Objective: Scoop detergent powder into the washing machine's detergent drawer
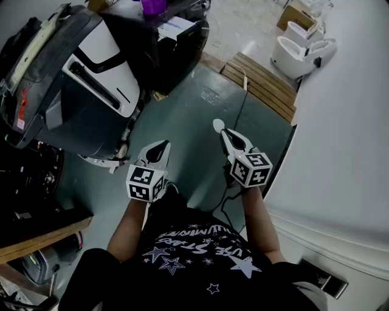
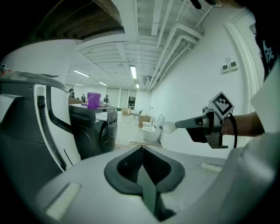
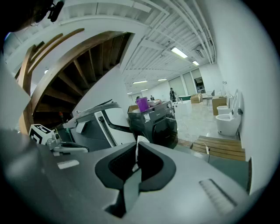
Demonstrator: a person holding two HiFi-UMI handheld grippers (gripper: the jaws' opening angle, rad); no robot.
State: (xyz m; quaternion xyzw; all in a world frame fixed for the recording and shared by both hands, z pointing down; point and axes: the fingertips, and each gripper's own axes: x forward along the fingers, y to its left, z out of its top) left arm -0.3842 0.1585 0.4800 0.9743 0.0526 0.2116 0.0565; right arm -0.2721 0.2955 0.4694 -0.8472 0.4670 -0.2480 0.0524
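The grey-green floor (image 1: 182,115) fills the middle of the head view. At its left stands a big white and dark grey machine (image 1: 91,85), tilted back. Past it stands the black washing machine (image 1: 173,45), well apart from both grippers, with a purple tub (image 1: 152,6) on its top. A pale drawer (image 2: 106,116) seems to stick out of its upper front. To the right lies a wooden platform (image 1: 264,85), with white toilets (image 1: 298,51) beyond it.

The person holds both grippers out over the floor. The left gripper (image 1: 158,149) has its jaws together with nothing between them. The right gripper (image 1: 230,136) is clamped on the handle of a white scoop (image 1: 217,126), whose rounded bowl points forward.
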